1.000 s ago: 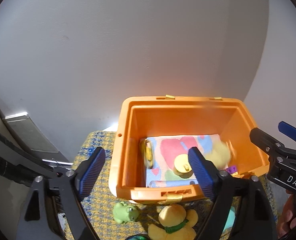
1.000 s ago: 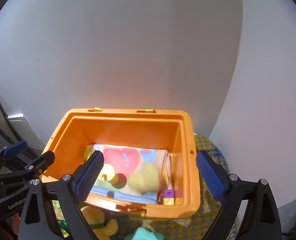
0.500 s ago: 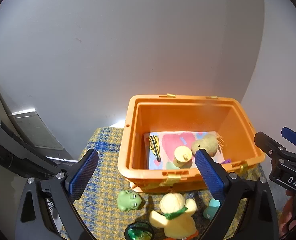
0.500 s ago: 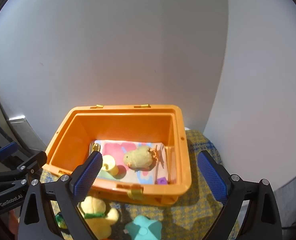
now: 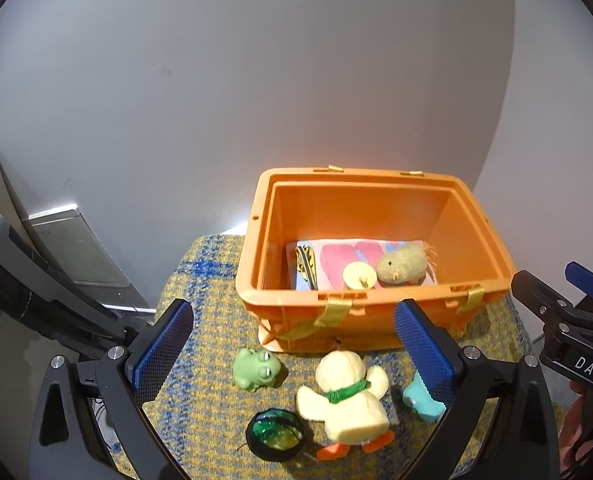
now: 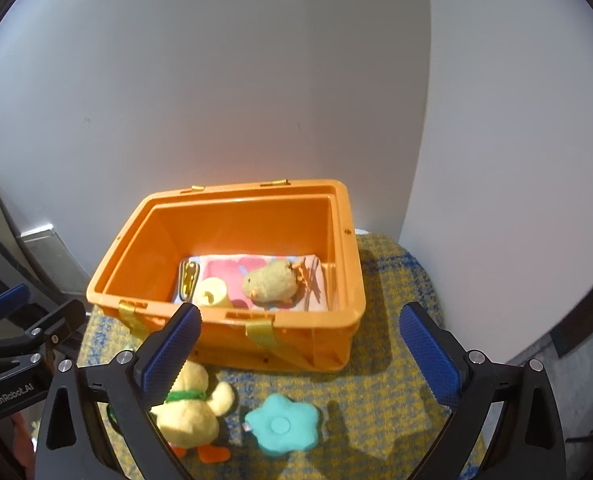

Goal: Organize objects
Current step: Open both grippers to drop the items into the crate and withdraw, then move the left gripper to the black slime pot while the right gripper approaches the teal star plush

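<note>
Both your left claw (image 5: 292, 352) and right claw (image 6: 300, 356) hang wide open and empty. The soft yellow plush duck (image 5: 346, 400), near the orange plastic bin (image 5: 376, 316), should be light and squashy; pinch its plump body.

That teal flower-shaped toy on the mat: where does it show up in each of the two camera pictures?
Left wrist view: teal flower toy sits lower right, partly hidden behind the left gripper's right finger.
Right wrist view: it lies in full view at lower centre, right of the yellow duck plush.
Shared landmark: the orange bin just behind it.
</note>
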{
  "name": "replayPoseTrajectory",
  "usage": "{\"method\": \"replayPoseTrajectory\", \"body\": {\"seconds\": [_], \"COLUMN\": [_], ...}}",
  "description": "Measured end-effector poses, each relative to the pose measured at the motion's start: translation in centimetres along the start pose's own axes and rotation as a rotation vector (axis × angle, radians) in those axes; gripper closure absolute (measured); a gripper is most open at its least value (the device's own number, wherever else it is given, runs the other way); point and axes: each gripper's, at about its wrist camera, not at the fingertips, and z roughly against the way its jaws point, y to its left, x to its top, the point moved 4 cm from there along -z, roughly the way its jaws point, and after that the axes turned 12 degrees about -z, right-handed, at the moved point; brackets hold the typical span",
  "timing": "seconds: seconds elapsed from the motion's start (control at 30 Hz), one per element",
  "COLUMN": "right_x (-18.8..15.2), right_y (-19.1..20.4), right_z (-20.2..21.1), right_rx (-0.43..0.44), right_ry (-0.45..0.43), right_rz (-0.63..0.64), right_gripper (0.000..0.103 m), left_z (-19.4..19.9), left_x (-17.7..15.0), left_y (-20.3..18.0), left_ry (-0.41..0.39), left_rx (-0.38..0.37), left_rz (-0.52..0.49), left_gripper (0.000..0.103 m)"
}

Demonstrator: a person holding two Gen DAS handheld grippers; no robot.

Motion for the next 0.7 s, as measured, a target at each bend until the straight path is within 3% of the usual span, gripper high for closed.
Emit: {"method": "replayPoseTrajectory", "body": {"seconds": [0.37, 0.47, 0.7], "right_x": [-3.5, -2.1, -2.0], "right_y": [-0.8, -2.8, -2.4], "right_z": [1.3, 1.4, 0.8], "right_rx": [-0.005, -0.008, -0.011], "right_ry": [0.036, 0.046, 0.061], "right_rz": [-0.019, -0.021, -0.015], "right_gripper": [0.001, 0.001, 0.001], "left_z": [0.6, 0.6, 0.9], "left_x": [-2.7, -3.5, -4.9], "left_y": [-0.3, -0.4, -0.5], "left_ry": [0.02, 0.03, 0.038], "left_rx": [0.002, 0.003, 0.01], "left_rz": [-0.005, -0.005, -0.007], "left_gripper": [0.0, 0.0, 0.0]}}
